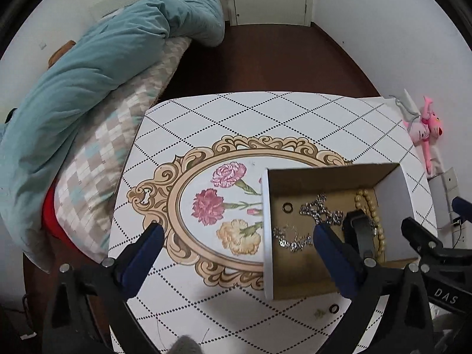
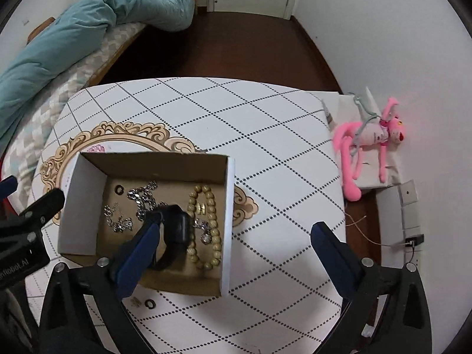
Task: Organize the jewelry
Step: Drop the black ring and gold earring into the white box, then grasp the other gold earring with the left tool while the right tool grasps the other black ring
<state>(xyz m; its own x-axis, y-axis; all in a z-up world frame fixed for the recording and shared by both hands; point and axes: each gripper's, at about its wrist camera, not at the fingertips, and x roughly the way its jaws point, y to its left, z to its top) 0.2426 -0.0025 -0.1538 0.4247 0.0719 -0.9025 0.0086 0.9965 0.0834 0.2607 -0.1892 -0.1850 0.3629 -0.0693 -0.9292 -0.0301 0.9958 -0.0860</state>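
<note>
An open cardboard box point(image 2: 227, 206) sits on the patterned table; it also shows in the left wrist view point(image 1: 267, 236). Inside lie silver chains point(image 2: 141, 200), a beige bead strand point(image 2: 214, 221), a dark ring point(image 2: 119, 189) and a black smartwatch point(image 2: 174, 230). A second dark ring point(image 2: 150, 303) and a small gold piece point(image 2: 134, 301) lie on the table in front of the box. My left gripper point(image 1: 239, 236) is open and empty over the box's left wall. My right gripper point(image 2: 236, 233) is open and empty, its left finger over the watch.
The white table point(image 2: 265, 162) has a diamond pattern and a floral medallion point(image 1: 212, 203). A bed with a teal duvet point(image 1: 103, 67) stands to the left. A pink plush toy point(image 2: 368, 144) lies on a white surface to the right, by the wall and cables.
</note>
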